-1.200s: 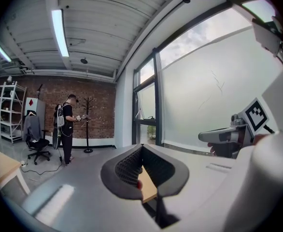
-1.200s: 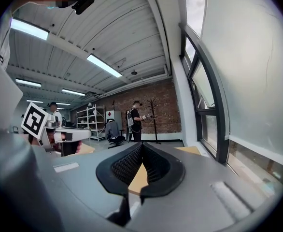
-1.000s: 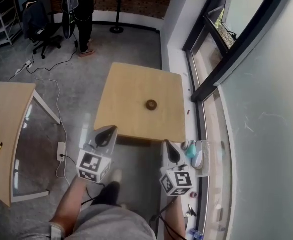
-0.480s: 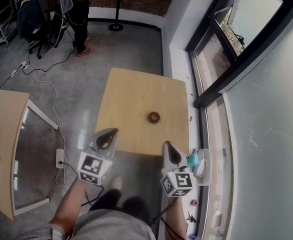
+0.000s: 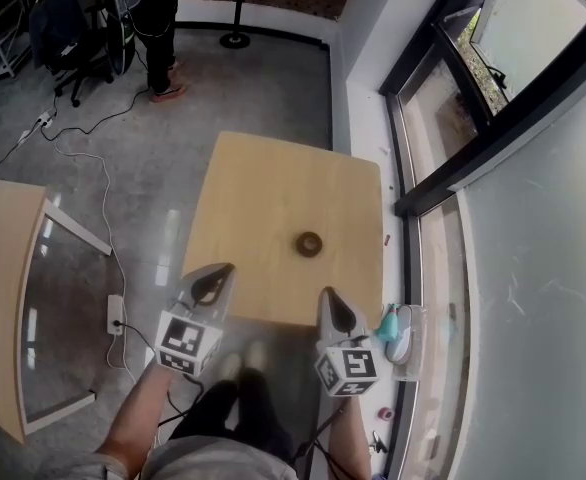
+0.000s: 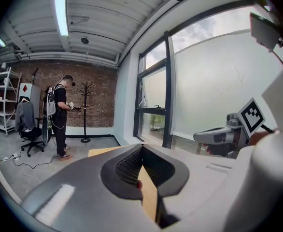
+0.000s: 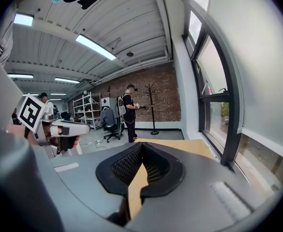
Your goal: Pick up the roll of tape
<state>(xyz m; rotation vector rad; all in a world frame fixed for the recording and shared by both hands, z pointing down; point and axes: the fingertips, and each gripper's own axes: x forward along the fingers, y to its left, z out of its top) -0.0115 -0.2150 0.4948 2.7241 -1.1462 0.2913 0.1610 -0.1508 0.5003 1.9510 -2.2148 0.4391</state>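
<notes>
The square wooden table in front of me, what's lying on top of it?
Only the roll of tape, lying flat right of the middle of the table; the rest looks bare. The left gripper and right gripper cover small bits of the near edge, hidden from view.

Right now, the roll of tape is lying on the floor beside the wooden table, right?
No. The roll of tape lies on the wooden table, not on the floor beside it; the head view shows this.
</notes>
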